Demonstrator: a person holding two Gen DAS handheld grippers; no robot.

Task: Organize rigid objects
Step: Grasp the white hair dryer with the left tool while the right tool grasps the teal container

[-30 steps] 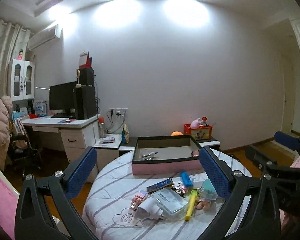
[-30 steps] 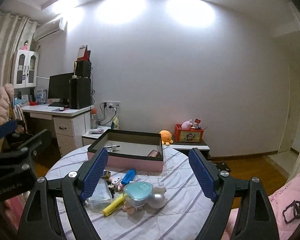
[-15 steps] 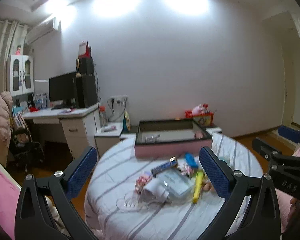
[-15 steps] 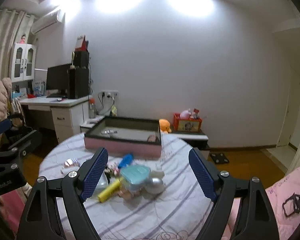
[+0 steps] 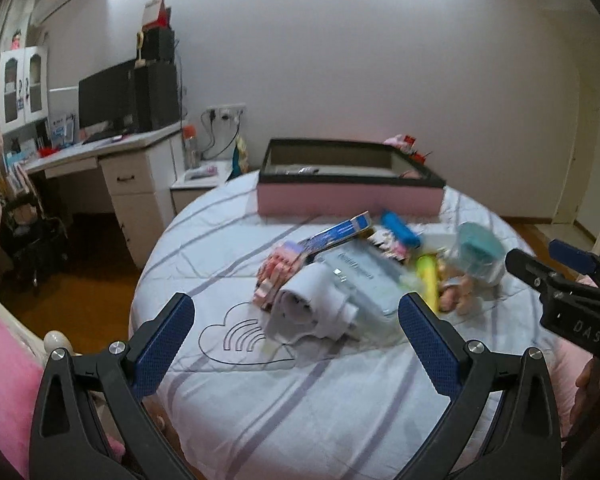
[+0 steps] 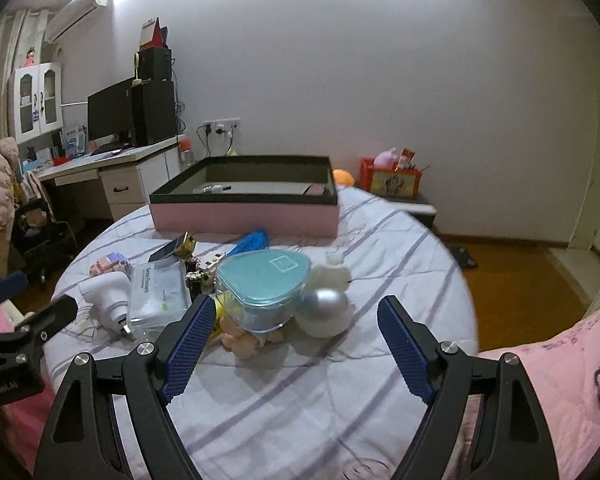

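A pile of small objects lies on the round striped table (image 5: 228, 264): a white plug adapter (image 5: 312, 312), a clear floss-pick box (image 5: 360, 276), a yellow marker (image 5: 428, 276), a teal-lidded clear box (image 6: 260, 284), a silver-white ball jar (image 6: 326, 312) and a blue case (image 6: 252, 242). A pink box with a black rim (image 6: 244, 216) stands open behind them. My left gripper (image 5: 296, 344) is open and empty, just short of the adapter. My right gripper (image 6: 292, 344) is open and empty, just short of the teal box.
A white desk (image 5: 100, 160) with a monitor and speakers stands at the far left. A red toy box (image 6: 390, 180) sits on a low cabinet behind the table. A pink cushion (image 6: 560, 360) lies at the right. Wooden floor surrounds the table.
Both grippers have moved forward and tilted down toward the pile; the objects now sit larger and nearer between the fingers. Both stay open.
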